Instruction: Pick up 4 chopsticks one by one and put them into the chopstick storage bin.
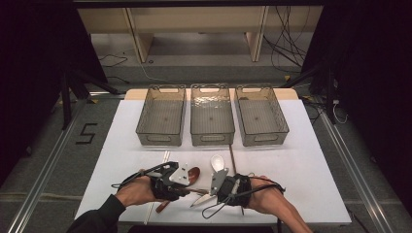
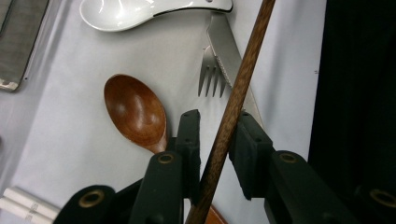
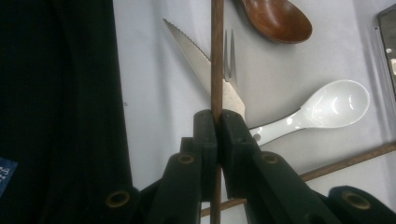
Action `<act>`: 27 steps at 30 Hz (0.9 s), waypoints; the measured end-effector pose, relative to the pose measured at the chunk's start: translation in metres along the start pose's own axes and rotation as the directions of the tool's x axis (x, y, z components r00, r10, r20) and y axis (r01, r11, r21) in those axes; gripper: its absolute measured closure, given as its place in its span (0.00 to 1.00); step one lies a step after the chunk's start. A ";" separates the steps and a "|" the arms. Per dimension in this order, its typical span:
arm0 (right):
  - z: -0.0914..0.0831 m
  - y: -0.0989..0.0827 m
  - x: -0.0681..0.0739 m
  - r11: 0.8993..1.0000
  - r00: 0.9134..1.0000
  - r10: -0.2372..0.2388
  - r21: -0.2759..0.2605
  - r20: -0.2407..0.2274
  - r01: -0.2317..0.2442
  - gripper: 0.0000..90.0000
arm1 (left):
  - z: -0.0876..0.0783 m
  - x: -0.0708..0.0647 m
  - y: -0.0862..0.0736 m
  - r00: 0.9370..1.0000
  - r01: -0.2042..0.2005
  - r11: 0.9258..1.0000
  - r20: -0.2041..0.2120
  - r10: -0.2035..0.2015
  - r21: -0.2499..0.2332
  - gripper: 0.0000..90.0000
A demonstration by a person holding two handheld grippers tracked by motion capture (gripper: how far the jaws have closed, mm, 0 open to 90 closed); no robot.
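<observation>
A dark wooden chopstick (image 3: 217, 56) is clamped upright between the shut jaws of my right gripper (image 3: 217, 115). The same chopstick (image 2: 233, 98) runs through the gap of my left gripper (image 2: 218, 116), whose jaws stand apart around it. In the high view both grippers meet tip to tip near the table's front edge, left gripper (image 1: 193, 190) and right gripper (image 1: 208, 192). Under them lie a brown wooden spoon (image 2: 135, 112), a white ceramic spoon (image 3: 334, 105), a serrated knife (image 2: 224, 42) and a fork (image 2: 210, 77).
Three mesh baskets stand in a row at the back: left (image 1: 160, 138), middle (image 1: 212, 140), right (image 1: 265, 138). A second dark chopstick (image 1: 233, 160) lies on the white table (image 1: 301, 160). Pale sticks (image 1: 165, 156) lie left of the spoons.
</observation>
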State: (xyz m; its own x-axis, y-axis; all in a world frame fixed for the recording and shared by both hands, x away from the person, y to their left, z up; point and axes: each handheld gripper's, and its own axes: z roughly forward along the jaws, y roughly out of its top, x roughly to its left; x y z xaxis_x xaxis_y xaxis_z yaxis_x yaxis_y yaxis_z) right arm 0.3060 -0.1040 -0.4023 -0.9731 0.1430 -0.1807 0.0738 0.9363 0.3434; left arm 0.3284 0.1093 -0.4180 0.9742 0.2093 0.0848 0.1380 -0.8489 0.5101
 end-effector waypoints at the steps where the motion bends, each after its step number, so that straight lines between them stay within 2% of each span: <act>1: 0.000 0.000 0.000 1.000 1.000 -0.004 -0.002 0.000 0.004 0.96 | 0.000 0.000 0.000 1.000 -0.005 1.000 0.006 0.005 0.001 0.83; 5: 0.000 0.000 0.001 1.000 1.000 -0.015 -0.005 0.008 0.015 0.95 | 0.001 -0.001 -0.001 0.999 -0.020 1.000 0.038 0.020 0.011 0.85; 9: 0.000 -0.003 -0.003 1.000 1.000 -0.002 -0.013 0.030 0.003 0.90 | 0.001 -0.003 -0.001 0.995 -0.022 1.000 0.102 0.022 -0.003 0.91; 11: -0.002 -0.006 -0.008 0.998 0.998 0.052 -0.030 0.044 -0.051 0.82 | 0.001 -0.003 -0.001 0.994 -0.004 1.000 0.107 0.005 -0.002 0.92; 13: -0.003 -0.010 -0.011 0.996 0.995 0.078 -0.050 0.058 -0.076 0.72 | -0.001 -0.001 -0.003 0.994 0.015 1.000 0.110 -0.014 -0.005 0.92; 14: -0.003 -0.010 -0.011 0.996 0.995 0.078 -0.050 0.058 -0.076 0.72 | -0.001 -0.001 -0.003 0.994 0.015 1.000 0.110 -0.014 -0.005 0.92; 15: -0.008 -0.013 -0.014 0.989 0.989 0.133 -0.077 0.062 -0.128 0.64 | -0.002 0.000 -0.003 0.994 0.023 1.000 0.105 -0.022 -0.009 0.93; 16: -0.011 -0.015 -0.016 0.984 0.985 0.156 -0.097 0.069 -0.149 0.59 | -0.003 0.002 -0.005 0.995 0.043 0.999 0.090 -0.042 -0.008 0.93; 17: -0.011 -0.015 -0.016 0.984 0.985 0.156 -0.097 0.069 -0.149 0.59 | -0.003 0.002 -0.005 0.995 0.043 0.999 0.090 -0.042 -0.008 0.93; 18: -0.013 -0.017 -0.017 0.977 0.980 0.185 -0.117 0.072 -0.176 0.58 | -0.004 0.003 -0.006 0.995 0.056 0.998 0.078 -0.055 -0.011 0.93; 20: -0.021 -0.024 -0.023 0.949 0.959 0.271 -0.190 0.083 -0.252 0.48 | -0.005 0.007 -0.009 0.995 0.085 0.996 0.063 -0.084 -0.018 0.93; 21: -0.021 -0.024 -0.023 0.949 0.959 0.271 -0.190 0.083 -0.252 0.48 | -0.006 0.009 -0.010 0.994 0.097 0.995 0.051 -0.096 -0.021 0.93; 22: -0.025 -0.030 -0.025 0.920 0.938 0.337 -0.241 0.083 -0.310 0.44 | -0.007 0.010 -0.011 0.993 0.115 0.993 0.041 -0.113 -0.027 0.92; 23: -0.025 -0.030 -0.025 0.920 0.938 0.337 -0.241 0.083 -0.310 0.44 | -0.008 0.012 -0.012 0.991 0.129 0.991 0.033 -0.128 -0.029 0.92; 26: -0.030 -0.037 -0.028 0.865 0.897 0.432 -0.322 0.089 -0.385 0.40 | -0.012 0.016 -0.014 0.984 0.180 0.982 0.006 -0.180 -0.052 0.92; 27: -0.031 -0.041 -0.029 0.830 0.871 0.484 -0.360 0.088 -0.425 0.39 | -0.014 0.018 -0.015 0.981 0.196 0.979 -0.002 -0.196 -0.060 0.92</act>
State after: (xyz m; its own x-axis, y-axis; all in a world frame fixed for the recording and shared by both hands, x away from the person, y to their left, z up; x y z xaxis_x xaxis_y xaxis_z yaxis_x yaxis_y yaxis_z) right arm 0.3244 -0.1567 -0.3822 -0.7922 0.6060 -0.0722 0.3964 0.6009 0.6941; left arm 0.3410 0.1319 -0.4123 0.9277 0.3730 -0.0151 0.3152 -0.7610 0.5671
